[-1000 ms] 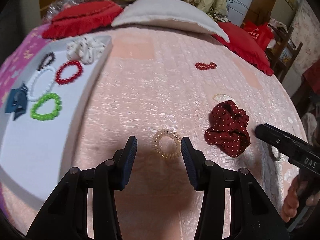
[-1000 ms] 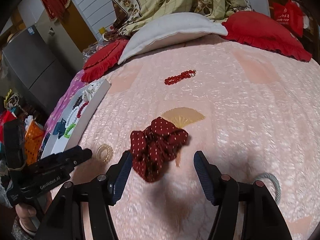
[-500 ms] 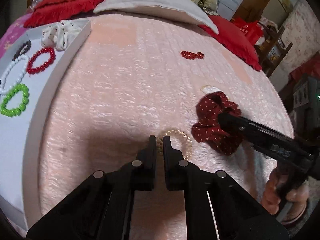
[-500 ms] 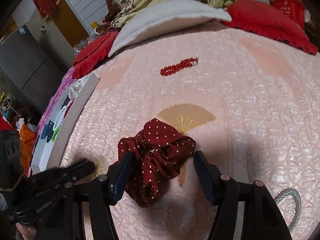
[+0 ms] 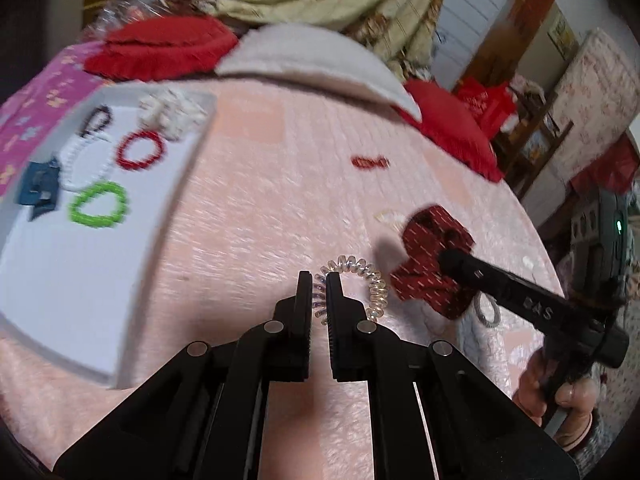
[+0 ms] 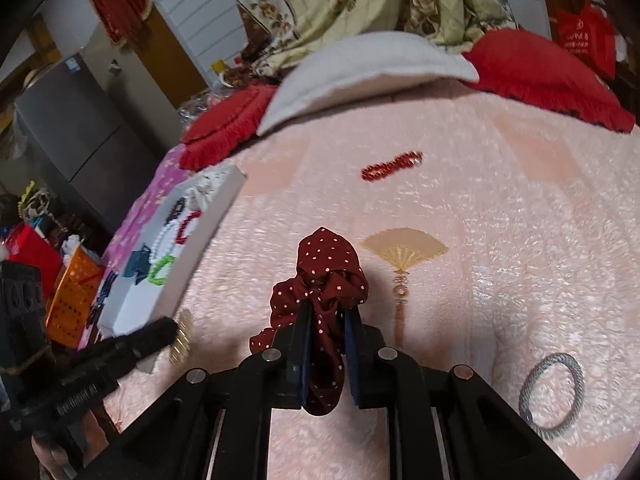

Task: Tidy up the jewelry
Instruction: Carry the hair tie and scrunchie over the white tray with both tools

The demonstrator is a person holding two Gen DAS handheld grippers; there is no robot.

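My left gripper (image 5: 319,280) is shut on a clear spiral hair tie (image 5: 362,266), which hangs lifted just above the pink bedspread. My right gripper (image 6: 326,312) has its jaws closing, and the pads press on a dark red polka-dot scrunchie (image 6: 326,264) bunched between them. A white tray (image 5: 60,280) at the left holds a green bracelet (image 5: 98,204), a red bracelet (image 5: 140,150), white and dark bead bracelets, a blue clip and a white scrunchie. A red bead bracelet (image 6: 392,166) lies farther up the bed. A grey hair tie (image 6: 552,390) lies at the near right.
Red pillows (image 6: 532,68) and a white pillow (image 6: 360,68) line the head of the bed under a floral quilt. A fan motif (image 6: 404,248) is printed on the bedspread. Furniture and an orange basket (image 6: 74,296) crowd the bed's left side.
The left jaws shut on the spiral tie and then rose with it. The right jaws closed from wide open onto the scrunchie, which is now squeezed upright.
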